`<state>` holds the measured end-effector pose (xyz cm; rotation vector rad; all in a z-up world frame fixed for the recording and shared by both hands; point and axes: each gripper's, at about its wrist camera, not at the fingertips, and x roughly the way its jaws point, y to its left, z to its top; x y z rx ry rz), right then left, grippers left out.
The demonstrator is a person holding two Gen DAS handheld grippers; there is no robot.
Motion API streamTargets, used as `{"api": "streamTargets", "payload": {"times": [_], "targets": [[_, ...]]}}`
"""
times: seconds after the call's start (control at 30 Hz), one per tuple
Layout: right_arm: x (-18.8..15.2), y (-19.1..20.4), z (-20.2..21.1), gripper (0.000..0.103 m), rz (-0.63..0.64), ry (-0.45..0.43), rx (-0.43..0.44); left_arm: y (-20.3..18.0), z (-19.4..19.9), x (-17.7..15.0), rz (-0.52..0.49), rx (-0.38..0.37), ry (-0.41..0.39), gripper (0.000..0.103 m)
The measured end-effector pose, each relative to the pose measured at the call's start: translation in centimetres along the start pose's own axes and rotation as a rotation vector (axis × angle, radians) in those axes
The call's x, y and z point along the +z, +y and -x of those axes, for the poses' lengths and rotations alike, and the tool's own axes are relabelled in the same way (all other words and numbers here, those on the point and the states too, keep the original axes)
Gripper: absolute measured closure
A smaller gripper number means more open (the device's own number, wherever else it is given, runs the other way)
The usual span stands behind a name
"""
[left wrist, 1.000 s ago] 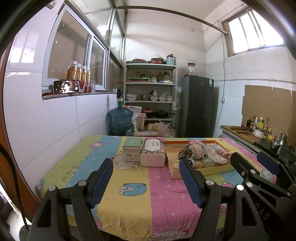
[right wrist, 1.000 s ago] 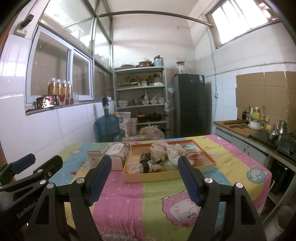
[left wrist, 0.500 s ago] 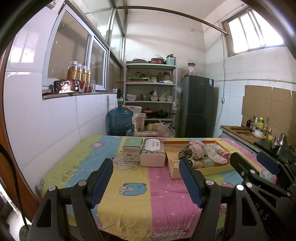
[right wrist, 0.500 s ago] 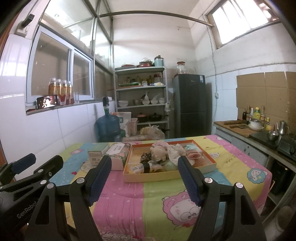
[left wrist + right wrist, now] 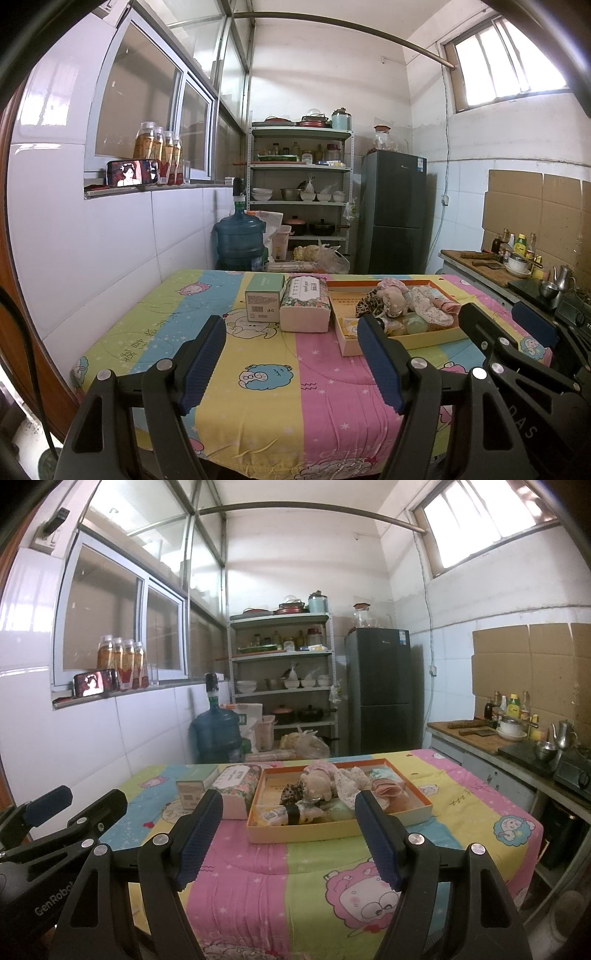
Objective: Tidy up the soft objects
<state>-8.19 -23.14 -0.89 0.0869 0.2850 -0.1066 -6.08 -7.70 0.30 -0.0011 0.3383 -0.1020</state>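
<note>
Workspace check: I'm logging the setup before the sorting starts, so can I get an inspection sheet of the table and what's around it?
Surface: table under a cartoon-print quilt, striped in pastel colours.
Job's things: shallow orange-rimmed box holding a plush toy, a leopard-print piece and folded cloths; nothing lifted out.
Clutter: tissue pack and green carton left of the box.
Grippers: left gripper and right gripper both open, holding nothing, short of the box.
Cables: black cable at the left edge of the left view.
Surroundings: water jug, shelf rack, fridge, counter.
</note>
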Motion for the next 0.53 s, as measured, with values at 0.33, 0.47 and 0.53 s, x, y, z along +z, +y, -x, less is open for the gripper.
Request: {"api": "streamTargets", "payload": {"times": [0.33,0.47,0.53], "targets": [[0.23,0.41,-0.15,0.027,-0.004,0.002,-0.001,-0.17,0.27,0.35,0.009,-0.001,-0.004,0.03],[0.4,0.71,-0.34,0.027,-0.004,0.004,0.002,-0.17,0.49,0.47,0.016,0.008,-0.015,0.03],[0.38,0.72,-0.35,0.027,-0.005,0.003,0.001,-0.17,0.52,0.43,0.015,0.004,-0.019,0.03]]}}
